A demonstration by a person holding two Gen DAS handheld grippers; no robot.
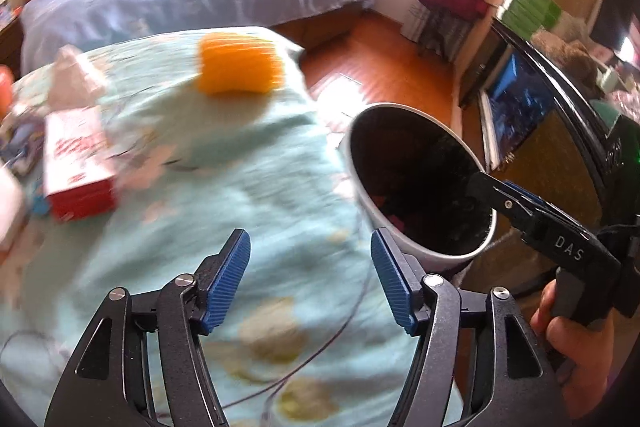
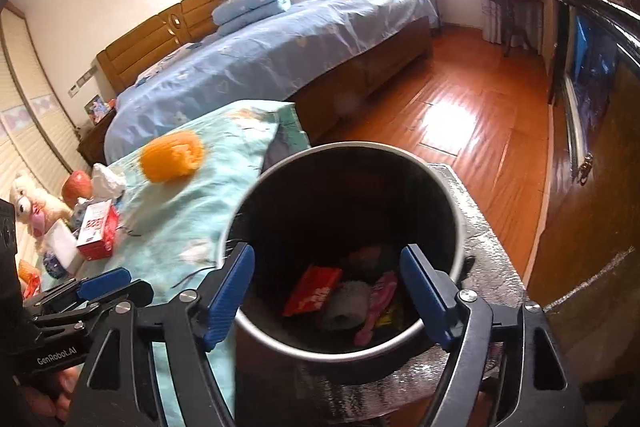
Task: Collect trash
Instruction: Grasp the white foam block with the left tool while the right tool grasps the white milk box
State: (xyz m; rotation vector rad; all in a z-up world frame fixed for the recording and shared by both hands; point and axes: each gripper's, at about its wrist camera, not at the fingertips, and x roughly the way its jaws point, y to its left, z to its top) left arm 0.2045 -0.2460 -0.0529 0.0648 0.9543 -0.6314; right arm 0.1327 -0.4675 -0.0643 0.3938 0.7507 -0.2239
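The trash bin point(image 1: 362, 195), white outside and dark inside, stands at the right edge of a table covered with turquoise cloth point(image 1: 248, 187). In the right wrist view the bin point(image 2: 344, 148) holds a red wrapper point(image 2: 312, 291), a pink wrapper point(image 2: 378, 301) and a grey wad point(image 2: 346, 303). My right gripper point(image 2: 328, 253) hangs open over the bin's mouth with nothing between its pads; the left wrist view shows it point(image 1: 486, 185) reaching in from the right. My left gripper point(image 1: 310, 239) is open and empty above the cloth, left of the bin. A crumpled tissue point(image 1: 76, 75) and a red-and-white box point(image 1: 78, 163) lie at the left.
An orange ribbed object point(image 2: 172, 155) rests on the cloth's far part. An apple point(image 2: 76, 185), a plush toy point(image 2: 28, 203) and small clutter sit at the table's left end. A blue bed point(image 2: 280, 43) stands behind, with wooden floor point(image 2: 472, 107) and a dark cabinet point(image 2: 592, 75) to the right.
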